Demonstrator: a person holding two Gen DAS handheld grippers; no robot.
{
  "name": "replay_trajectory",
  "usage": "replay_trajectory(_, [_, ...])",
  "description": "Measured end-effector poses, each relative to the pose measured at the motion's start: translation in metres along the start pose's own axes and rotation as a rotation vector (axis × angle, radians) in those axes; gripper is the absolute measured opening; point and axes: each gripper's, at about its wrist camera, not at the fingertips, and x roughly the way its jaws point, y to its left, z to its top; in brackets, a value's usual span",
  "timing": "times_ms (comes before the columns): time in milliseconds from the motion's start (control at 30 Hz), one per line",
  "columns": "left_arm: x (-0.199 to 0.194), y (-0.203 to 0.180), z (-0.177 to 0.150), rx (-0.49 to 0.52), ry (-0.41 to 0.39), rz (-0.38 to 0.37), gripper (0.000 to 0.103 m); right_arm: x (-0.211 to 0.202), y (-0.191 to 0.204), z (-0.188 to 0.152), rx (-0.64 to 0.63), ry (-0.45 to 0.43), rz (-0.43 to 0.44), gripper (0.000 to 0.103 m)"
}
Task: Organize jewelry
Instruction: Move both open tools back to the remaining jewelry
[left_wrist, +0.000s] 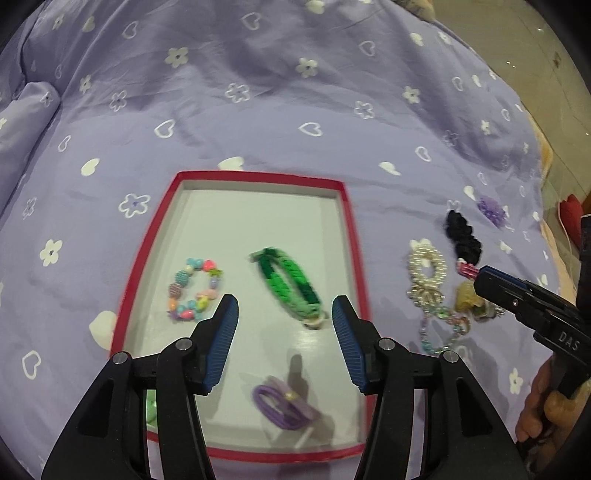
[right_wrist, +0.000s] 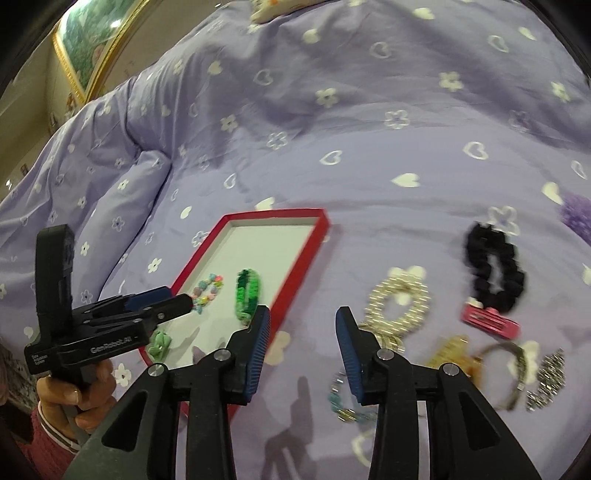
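A red-rimmed white tray (left_wrist: 236, 176) lies on the purple bedspread; it also shows in the right wrist view (right_wrist: 295, 280). In it lie a colourful bead bracelet (left_wrist: 194, 288), a green woven bracelet (left_wrist: 290, 284), a purple hair tie (left_wrist: 282, 406) and a pale green piece (right_wrist: 159, 342). My left gripper (left_wrist: 284, 314) is open and empty above the tray. My right gripper (right_wrist: 303, 325) is open and empty above the bedspread, right of the tray. Beside it lie a pearl ring (right_wrist: 400, 304), a black scrunchie (right_wrist: 493, 269), a pink clip (right_wrist: 489, 321) and a blue bead chain (right_wrist: 345, 406).
A gold piece (right_wrist: 452, 354), a metal bangle (right_wrist: 517, 373) and a sparkly silver piece (right_wrist: 548, 380) lie at the right. A purple flower piece (right_wrist: 578, 216) sits at the far right. A folded quilt edge (right_wrist: 140, 173) rises at the left. A framed picture (right_wrist: 92, 44) hangs behind.
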Motion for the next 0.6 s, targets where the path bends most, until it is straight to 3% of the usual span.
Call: replay_trajectory(600, [0.004, -0.071, 0.001, 0.099, 0.023, -0.064, 0.052, -0.059, -0.074, -0.018, 0.126, -0.071, -0.094, 0.044])
